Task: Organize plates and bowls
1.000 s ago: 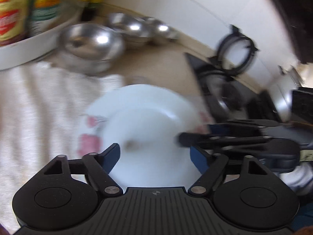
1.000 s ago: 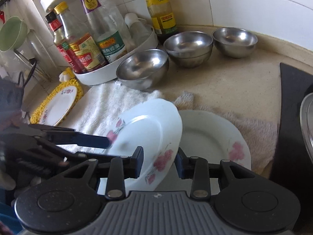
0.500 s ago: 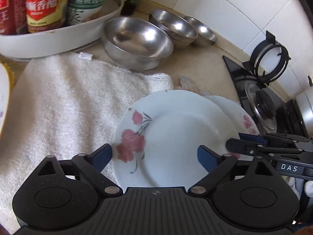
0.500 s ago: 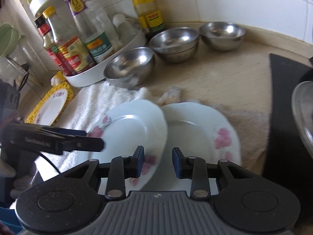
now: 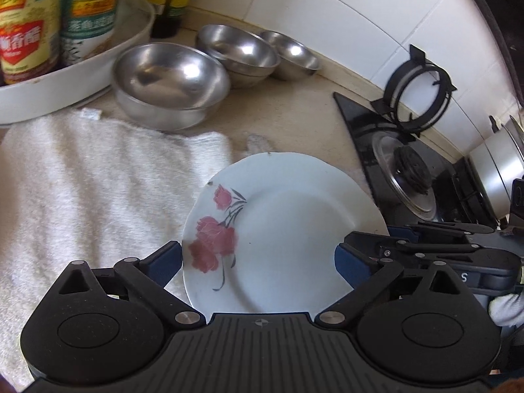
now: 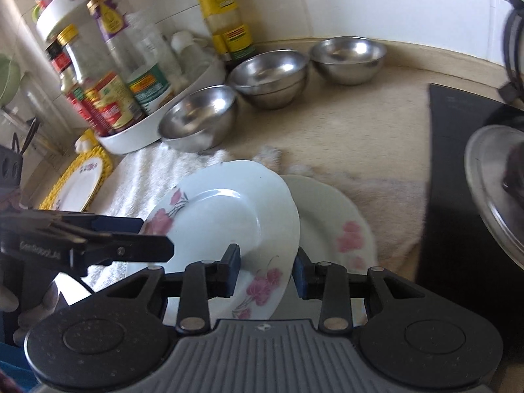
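The left gripper (image 6: 157, 239) reads roughly "GenRobot.AI"; the sauce bottles' (image 5: 28, 26) Chinese labels are too blurred.

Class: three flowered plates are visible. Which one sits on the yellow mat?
The small plate at far left, on the yellow mat; the other two plates overlap on the towel.

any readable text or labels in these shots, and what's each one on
"GenRobot.AI": faint, likely reading, on the left hand-held gripper, right wrist view.
"S": lone letter on the right hand-held gripper, left wrist view; the rest is hidden.
Chinese characters on the red-label sauce bottle and green-label bottle: too blurred to read.
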The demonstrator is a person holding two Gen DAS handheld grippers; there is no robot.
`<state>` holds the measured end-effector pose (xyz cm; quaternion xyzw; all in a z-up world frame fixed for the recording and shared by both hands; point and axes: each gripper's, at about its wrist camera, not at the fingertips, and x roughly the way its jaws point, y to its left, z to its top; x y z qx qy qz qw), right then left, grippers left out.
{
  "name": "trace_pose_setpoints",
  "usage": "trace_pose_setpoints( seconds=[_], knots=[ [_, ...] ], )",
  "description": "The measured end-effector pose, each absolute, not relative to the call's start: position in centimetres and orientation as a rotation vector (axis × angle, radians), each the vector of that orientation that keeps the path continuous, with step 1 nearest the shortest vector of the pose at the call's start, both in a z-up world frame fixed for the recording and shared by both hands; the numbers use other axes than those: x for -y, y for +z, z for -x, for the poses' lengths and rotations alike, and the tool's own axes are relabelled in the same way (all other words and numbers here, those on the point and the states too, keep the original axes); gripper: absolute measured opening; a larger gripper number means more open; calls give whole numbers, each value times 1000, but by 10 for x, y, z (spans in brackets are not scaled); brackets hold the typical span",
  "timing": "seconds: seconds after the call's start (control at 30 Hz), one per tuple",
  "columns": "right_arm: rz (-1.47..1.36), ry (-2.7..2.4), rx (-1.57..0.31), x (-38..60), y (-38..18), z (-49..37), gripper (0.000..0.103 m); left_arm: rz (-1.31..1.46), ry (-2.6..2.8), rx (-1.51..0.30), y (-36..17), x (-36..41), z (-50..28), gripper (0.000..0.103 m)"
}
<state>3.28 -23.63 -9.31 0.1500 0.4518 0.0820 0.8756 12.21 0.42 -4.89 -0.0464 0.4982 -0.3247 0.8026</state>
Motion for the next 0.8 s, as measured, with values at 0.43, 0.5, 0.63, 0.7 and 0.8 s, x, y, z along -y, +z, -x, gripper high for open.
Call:
trace_pose_setpoints(
  seconds=[0.43, 0.5, 0.63, 0.7, 0.8],
  knots=[
    [-264, -21, -913, 264, -101, -18, 37, 94, -795, -1071, -50, 27, -119, 97],
    [-236, -32, -898, 265, -100, -21, 37, 92, -785, -1059, -48, 28, -119, 98],
    [-139, -48, -853, 264, -93, -22, 37, 93, -759, -1047, -44, 25, -116, 98],
    [-154, -15, -860, 265, -92, -23, 37, 95, -728, -1037, -43, 23, -114, 98],
    [-137, 44, -862, 256, -89, -27, 37, 101, -669, -1009, -36, 17, -110, 98]
  ],
)
